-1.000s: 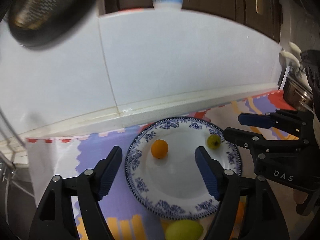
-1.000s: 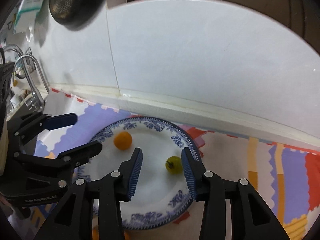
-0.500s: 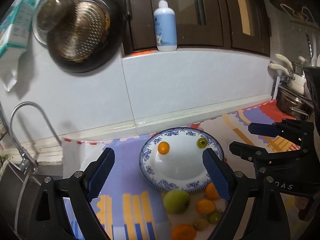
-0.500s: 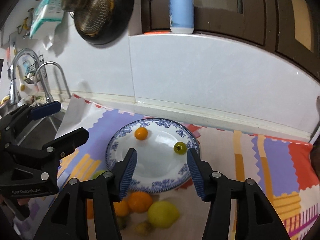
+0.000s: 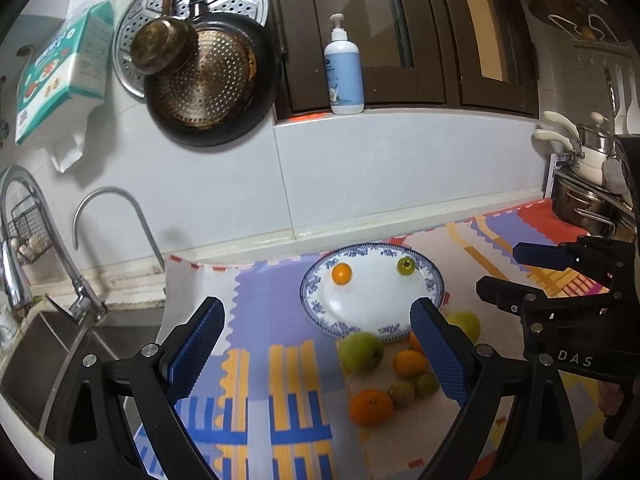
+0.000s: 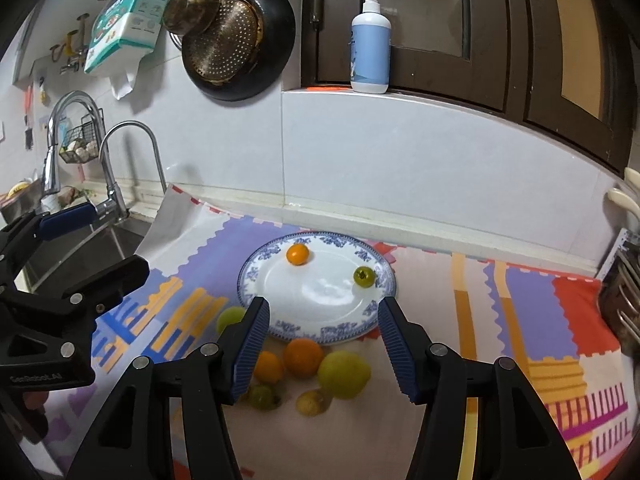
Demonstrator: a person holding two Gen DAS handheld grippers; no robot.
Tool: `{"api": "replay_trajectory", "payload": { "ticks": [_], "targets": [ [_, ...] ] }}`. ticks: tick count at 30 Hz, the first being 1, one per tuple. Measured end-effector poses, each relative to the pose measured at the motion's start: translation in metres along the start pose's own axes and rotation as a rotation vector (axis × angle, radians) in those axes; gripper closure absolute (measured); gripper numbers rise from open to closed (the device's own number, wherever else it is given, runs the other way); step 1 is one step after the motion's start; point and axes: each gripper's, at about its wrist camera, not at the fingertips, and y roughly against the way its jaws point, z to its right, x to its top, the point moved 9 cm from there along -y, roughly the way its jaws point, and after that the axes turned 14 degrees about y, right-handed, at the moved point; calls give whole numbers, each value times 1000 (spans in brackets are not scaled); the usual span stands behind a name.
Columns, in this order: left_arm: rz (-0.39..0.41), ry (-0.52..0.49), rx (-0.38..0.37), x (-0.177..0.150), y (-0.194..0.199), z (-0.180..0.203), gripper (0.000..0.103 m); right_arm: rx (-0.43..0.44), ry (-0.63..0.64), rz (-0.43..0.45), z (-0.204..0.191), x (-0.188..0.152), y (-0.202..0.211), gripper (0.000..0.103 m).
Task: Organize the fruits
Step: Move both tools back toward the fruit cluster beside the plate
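A blue-patterned white plate (image 5: 376, 312) (image 6: 320, 304) lies on the colourful mat and holds a small orange fruit (image 5: 341, 273) (image 6: 297, 254) and a small green fruit (image 5: 405, 266) (image 6: 364, 277). Several loose fruits lie just in front of the plate: a green apple (image 5: 360, 351), oranges (image 5: 371, 407) (image 6: 303, 358) and a yellow-green fruit (image 6: 344, 374). My left gripper (image 5: 316, 350) is open and empty, above and short of the plate. My right gripper (image 6: 323, 350) is open and empty over the loose fruits.
A sink (image 5: 48, 364) with a curved faucet (image 5: 116, 216) lies to the left of the mat. Pans (image 5: 208, 80) hang on the tiled wall. A pump bottle (image 5: 344, 72) stands on the ledge. Pots (image 5: 588, 184) stand at the right.
Both grippers have pulled back and up from the plate. The right gripper has opened wider. The loose fruits in front of the plate have come into view.
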Motion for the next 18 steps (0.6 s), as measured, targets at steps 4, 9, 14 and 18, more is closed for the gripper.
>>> {"api": "replay_trajectory", "payload": {
  "ticks": [4,9,14,18],
  "targets": [
    [-14,6,6,-11,3,-3,8,4,-9,-13,-9,-11,6,46],
    [-36,-3,14,-28,4,-5,8,7,-14,-40,-16,-25,8,46],
    [-70,-20,14,-48,1,-5,8,5,-10,-65,-19,-40,5,46],
    [-115,-34,13,-67,-8,-5,8,7,-12,-96,-23,-53,-1,46]
  ]
}}
